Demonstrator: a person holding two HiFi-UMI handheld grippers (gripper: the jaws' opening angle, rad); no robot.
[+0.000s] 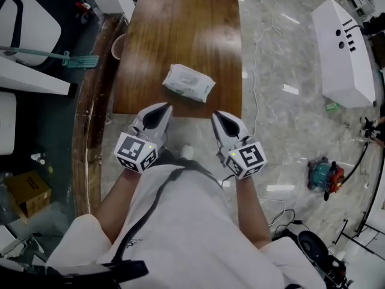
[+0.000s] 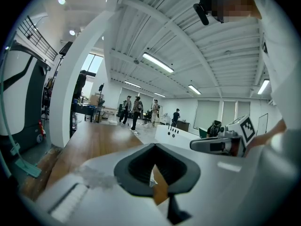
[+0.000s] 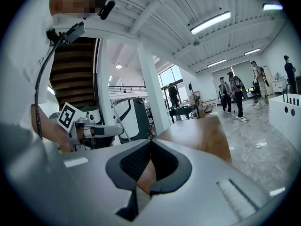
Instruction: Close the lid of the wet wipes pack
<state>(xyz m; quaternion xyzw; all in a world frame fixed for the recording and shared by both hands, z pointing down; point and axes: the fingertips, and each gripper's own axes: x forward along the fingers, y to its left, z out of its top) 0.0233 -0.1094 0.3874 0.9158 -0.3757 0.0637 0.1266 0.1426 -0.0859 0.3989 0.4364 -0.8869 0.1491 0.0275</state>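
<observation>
The white wet wipes pack [image 1: 188, 82] lies on the wooden table [image 1: 180, 23], close to its near edge; the flap on its top looks flat. My left gripper [image 1: 163, 108] hovers at the table's near edge, just short of the pack's left end, jaws together with nothing between them. My right gripper [image 1: 216, 115] is level with it to the right, near the table's corner, also shut and empty. In the left gripper view the left gripper [image 2: 154, 146] has its jaws meeting, and the right gripper [image 2: 218, 144] shows beside it. The pack is hidden in both gripper views.
A long white cabinet [image 1: 343, 47] stands on the marble floor to the right, with a cable [image 1: 258, 53] trailing beside the table. A teal squeegee [image 1: 72, 59] and a cardboard box [image 1: 27, 191] lie left. A teal and red tool [image 1: 325, 174] sits on the floor. Several people [image 2: 136, 109] stand far off.
</observation>
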